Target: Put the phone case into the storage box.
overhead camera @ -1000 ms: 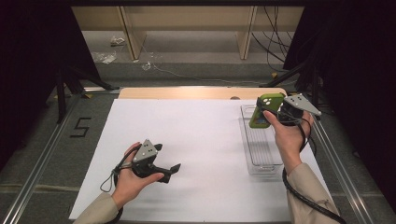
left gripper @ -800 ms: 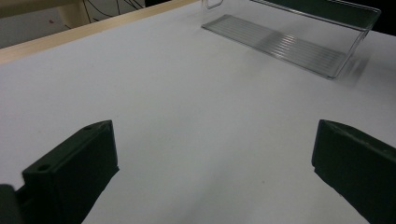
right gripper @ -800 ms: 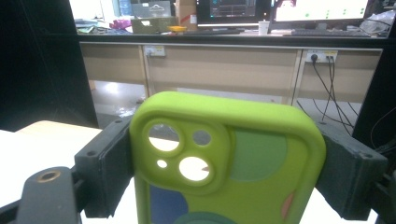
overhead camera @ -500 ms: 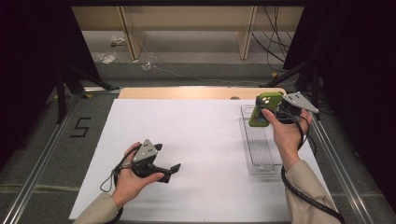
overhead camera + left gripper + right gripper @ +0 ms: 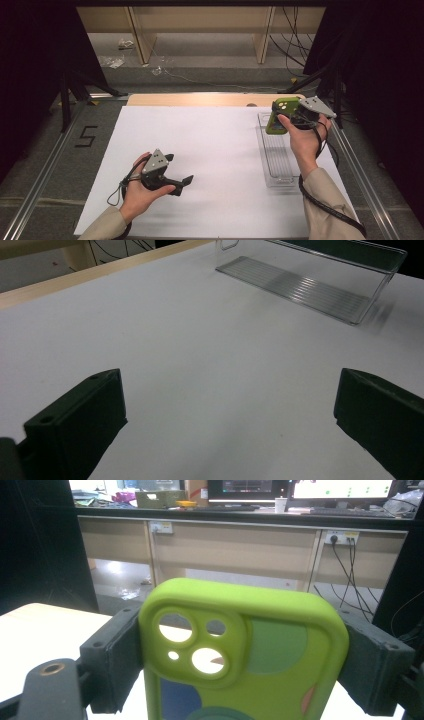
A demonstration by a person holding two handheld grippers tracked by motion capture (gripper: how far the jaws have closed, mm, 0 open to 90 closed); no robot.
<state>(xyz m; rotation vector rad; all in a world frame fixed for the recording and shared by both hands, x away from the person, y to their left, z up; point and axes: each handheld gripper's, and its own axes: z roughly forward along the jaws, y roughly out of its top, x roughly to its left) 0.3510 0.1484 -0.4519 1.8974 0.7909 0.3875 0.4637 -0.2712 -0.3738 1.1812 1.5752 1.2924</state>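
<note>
Landmark: clear plastic tray (image 5: 276,165), set on the white sheet (image 5: 210,150), right side of the table.
Phone case: lime-green phone case (image 5: 279,116), camera cut-outs uppermost, is held upright in the air above the tray's far end; no contact with the tray is seen.
Right gripper: right gripper (image 5: 290,118) is clamped across the case's two long edges (image 5: 240,645), jaws wide but pressing.
Left gripper: left gripper (image 5: 182,182) is rested on the sheet, well to the left of the tray, jaws spread with nothing between them (image 5: 225,415).
Step in hand: the case is judged to be in carry over the tray.
Next move: lowering into the tray is likely called for, with the case tilted flat and kept inside the tray's walls before the grip is let go.
</note>
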